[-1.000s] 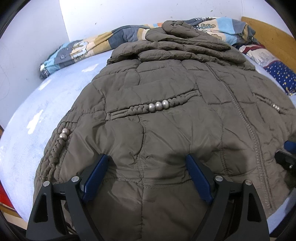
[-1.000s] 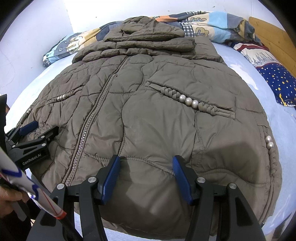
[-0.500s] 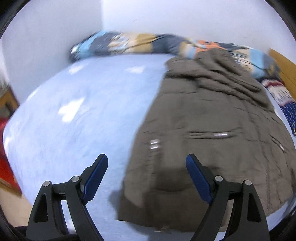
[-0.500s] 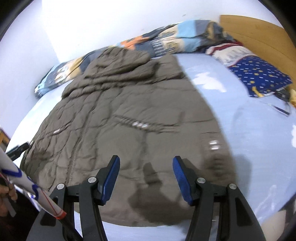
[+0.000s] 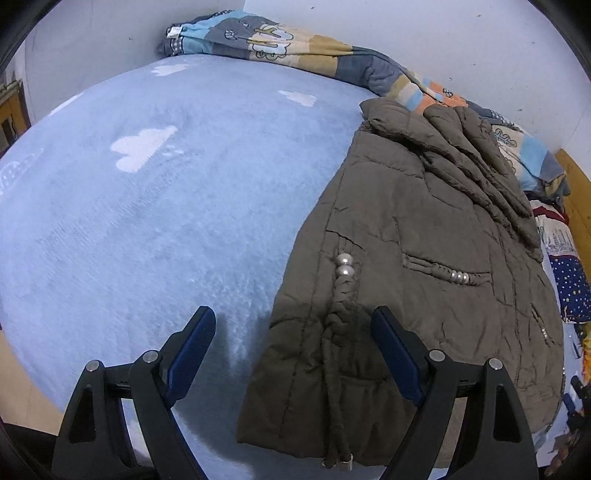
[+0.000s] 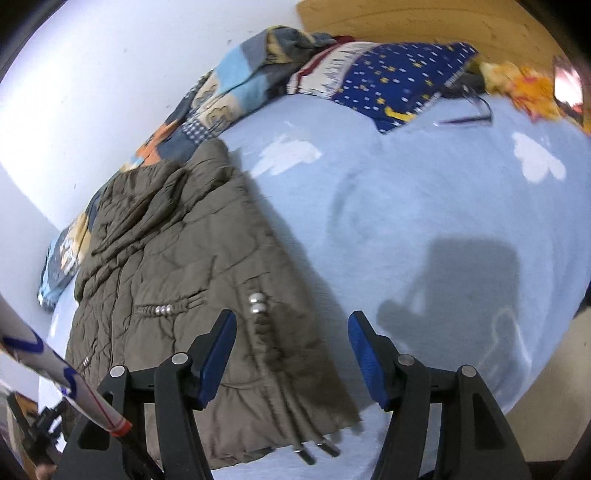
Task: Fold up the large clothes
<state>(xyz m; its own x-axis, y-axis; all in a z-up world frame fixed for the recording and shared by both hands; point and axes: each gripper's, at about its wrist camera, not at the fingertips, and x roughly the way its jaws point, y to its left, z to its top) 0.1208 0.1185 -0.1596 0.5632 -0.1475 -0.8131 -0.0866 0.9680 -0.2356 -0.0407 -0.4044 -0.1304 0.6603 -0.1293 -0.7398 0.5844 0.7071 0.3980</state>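
On the bed (image 5: 155, 206), our two empty claws, left (image 5: 293, 347) and right (image 6: 291, 350), the latter's jaws just widened, flank the jacket (image 5: 413, 258), sleeves apparently tucked, the cross-fold still undone.

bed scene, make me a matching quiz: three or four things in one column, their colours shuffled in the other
Things:
1. quilted jacket
2. bedsheet
3. star-print pillow
4. headboard

Colours:
a. pale blue with white clouds
b. light brown wood
c. olive brown
d. dark blue with yellow specks

Pairs: 1-c, 2-a, 3-d, 4-b
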